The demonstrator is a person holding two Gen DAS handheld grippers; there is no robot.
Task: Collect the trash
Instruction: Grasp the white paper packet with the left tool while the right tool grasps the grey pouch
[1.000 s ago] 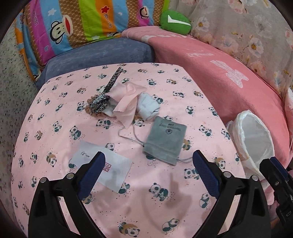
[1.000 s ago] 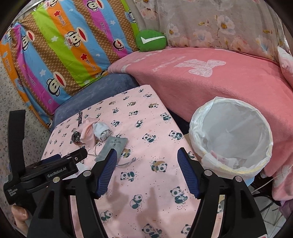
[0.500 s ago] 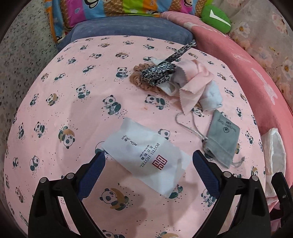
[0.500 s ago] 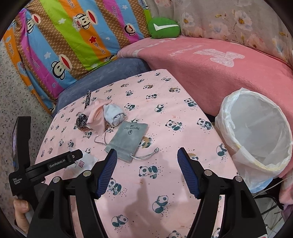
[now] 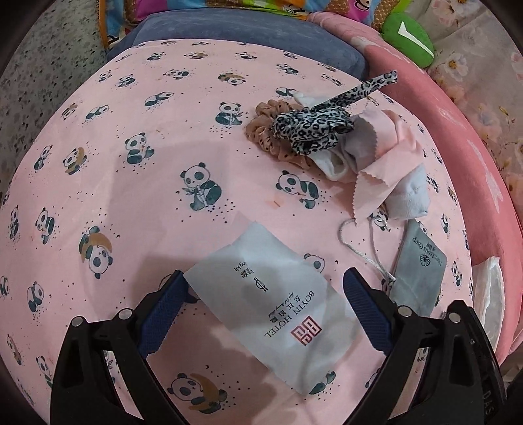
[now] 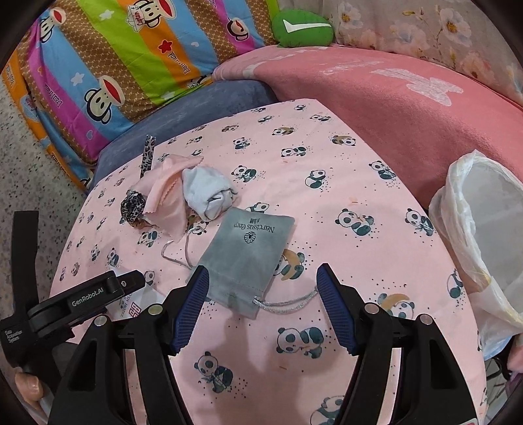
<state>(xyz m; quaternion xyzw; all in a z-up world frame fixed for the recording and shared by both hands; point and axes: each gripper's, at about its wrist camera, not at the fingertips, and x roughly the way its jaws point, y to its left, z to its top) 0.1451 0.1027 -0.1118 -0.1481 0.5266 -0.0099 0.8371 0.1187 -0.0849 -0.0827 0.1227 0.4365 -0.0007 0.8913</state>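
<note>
Lined bin (image 6: 483,235): recorded whole only in right view, right edge. White hotel sachet (image 5: 278,294): flat, printed, lower centre, between wide-open, empty left gripper (image 5: 264,307). Right gripper (image 6: 261,304): likewise parted, empty, over grey pouch (image 6: 248,251).

Low table under pink panda-print cloth (image 6: 327,183) fills foreground. Behind it, blue-grey plush cushion (image 6: 209,104) touching table's far edge. Further back, striped multicolour monkey-print quilt (image 6: 124,52) propped up, reaching down to floor at left. Pink fleece blanket with white motif (image 6: 408,108) over seat along table's right side. Small green cushion with white tick mark (image 6: 302,27) on blanket's far end. Pale floral fabric (image 6: 425,29) behind it. Grey speckled terrazzo floor (image 6: 26,163) at left. Light even, soft shadows on cloth.
</note>
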